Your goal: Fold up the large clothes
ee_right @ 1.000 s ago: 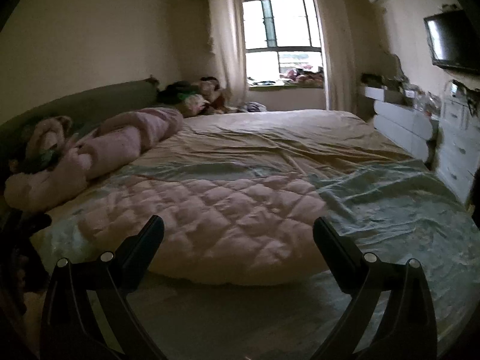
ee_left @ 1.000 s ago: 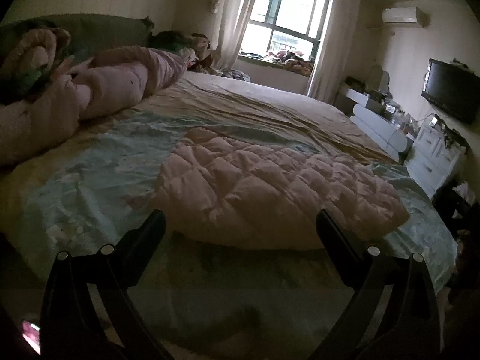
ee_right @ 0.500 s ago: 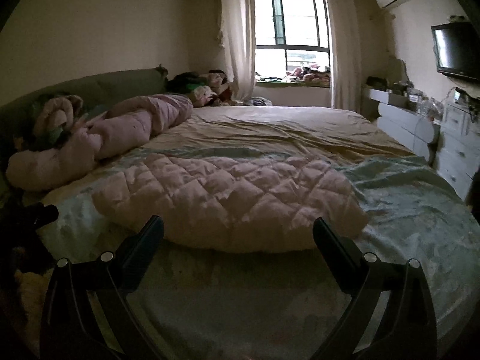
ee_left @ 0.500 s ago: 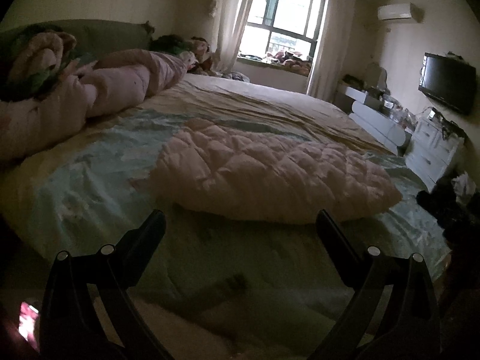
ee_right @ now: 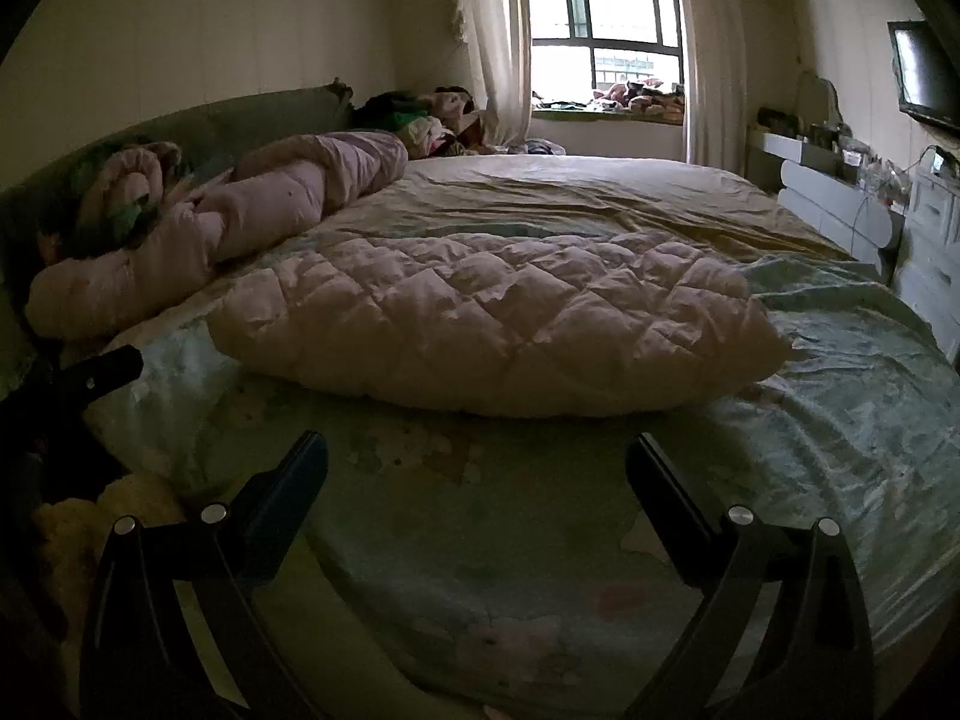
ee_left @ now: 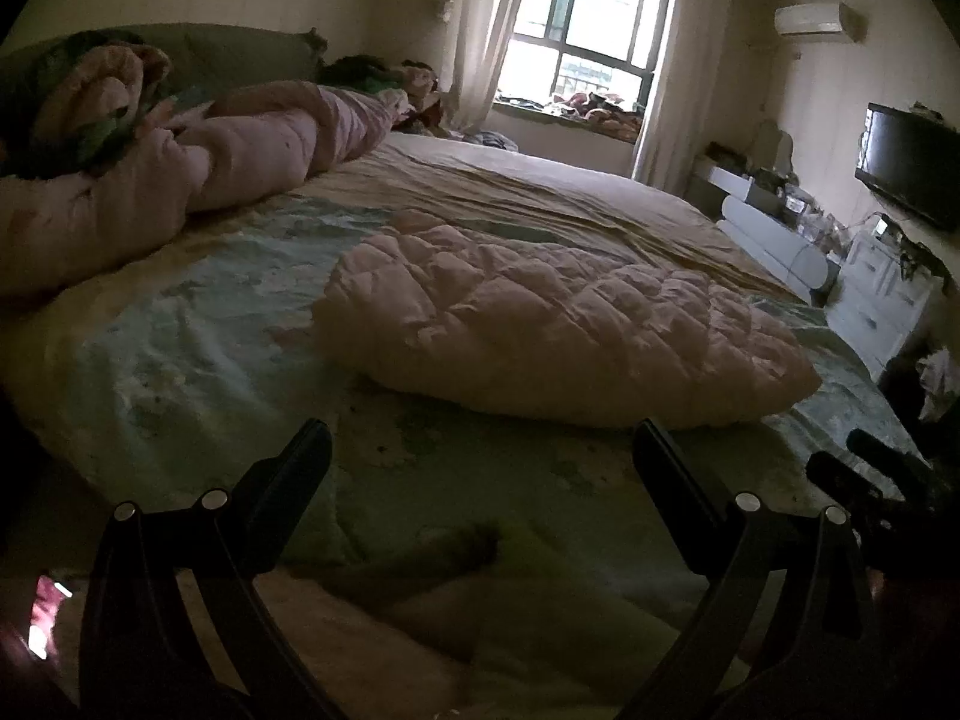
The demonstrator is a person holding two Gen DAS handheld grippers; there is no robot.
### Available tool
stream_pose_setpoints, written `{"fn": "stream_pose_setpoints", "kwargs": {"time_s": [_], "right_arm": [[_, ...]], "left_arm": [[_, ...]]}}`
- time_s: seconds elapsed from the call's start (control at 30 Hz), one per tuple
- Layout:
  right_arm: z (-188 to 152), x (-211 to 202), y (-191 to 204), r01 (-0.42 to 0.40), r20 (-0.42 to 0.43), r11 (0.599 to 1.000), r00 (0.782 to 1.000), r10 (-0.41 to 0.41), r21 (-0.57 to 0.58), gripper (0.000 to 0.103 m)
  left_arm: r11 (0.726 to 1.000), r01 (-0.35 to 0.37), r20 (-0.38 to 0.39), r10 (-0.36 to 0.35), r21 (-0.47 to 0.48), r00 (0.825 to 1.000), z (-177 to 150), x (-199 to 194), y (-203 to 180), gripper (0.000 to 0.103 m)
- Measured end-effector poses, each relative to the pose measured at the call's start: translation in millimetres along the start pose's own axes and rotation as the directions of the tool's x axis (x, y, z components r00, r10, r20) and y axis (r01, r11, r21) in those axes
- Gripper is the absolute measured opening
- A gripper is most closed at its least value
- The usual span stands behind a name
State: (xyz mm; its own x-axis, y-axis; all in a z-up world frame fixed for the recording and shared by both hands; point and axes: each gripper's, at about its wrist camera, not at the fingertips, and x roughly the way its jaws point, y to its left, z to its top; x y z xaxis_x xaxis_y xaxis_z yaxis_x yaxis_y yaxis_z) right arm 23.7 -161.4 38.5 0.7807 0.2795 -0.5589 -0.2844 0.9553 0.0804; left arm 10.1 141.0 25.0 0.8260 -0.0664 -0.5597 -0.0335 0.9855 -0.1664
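A pale pink quilted padded garment (ee_left: 558, 324) (ee_right: 498, 324) lies folded into a flat oblong bundle on the pale green bedspread (ee_left: 180, 360) (ee_right: 840, 420). My left gripper (ee_left: 480, 450) is open and empty, held back from the garment's near edge over the front of the bed. My right gripper (ee_right: 477, 462) is open too, nothing between its fingers, and it sits just short of the garment's near edge. The right gripper's dark tips (ee_left: 870, 474) show at the right edge of the left wrist view; a tip of the left gripper (ee_right: 102, 372) shows at the left of the right wrist view.
A rolled pink duvet (ee_left: 210, 168) (ee_right: 240, 222) and pillows lie along the green headboard (ee_right: 240, 126). A yellow sheet (ee_right: 570, 198) covers the far half of the bed. White drawers (ee_left: 888, 294), a wall TV (ee_left: 912, 168) and a window (ee_right: 606, 36) stand beyond.
Both grippers have drawn back from the garment toward the foot of the bed and dropped lower; more bedspread shows in front of them. The garment has stayed where it lay.
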Motion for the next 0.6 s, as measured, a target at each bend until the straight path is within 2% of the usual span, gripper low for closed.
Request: {"fn": "stream_pose_setpoints", "kwargs": {"time_s": [0.6], "right_arm": [[1.2, -2.4, 4.1, 0.000, 0.005, 1.000, 1.000, 0.000, -0.007, 0.099]], "left_arm": [[1.000, 0.012, -0.005, -0.012, -0.006, 1.000, -1.6, -0.1, -2.1, 0.094]]}}
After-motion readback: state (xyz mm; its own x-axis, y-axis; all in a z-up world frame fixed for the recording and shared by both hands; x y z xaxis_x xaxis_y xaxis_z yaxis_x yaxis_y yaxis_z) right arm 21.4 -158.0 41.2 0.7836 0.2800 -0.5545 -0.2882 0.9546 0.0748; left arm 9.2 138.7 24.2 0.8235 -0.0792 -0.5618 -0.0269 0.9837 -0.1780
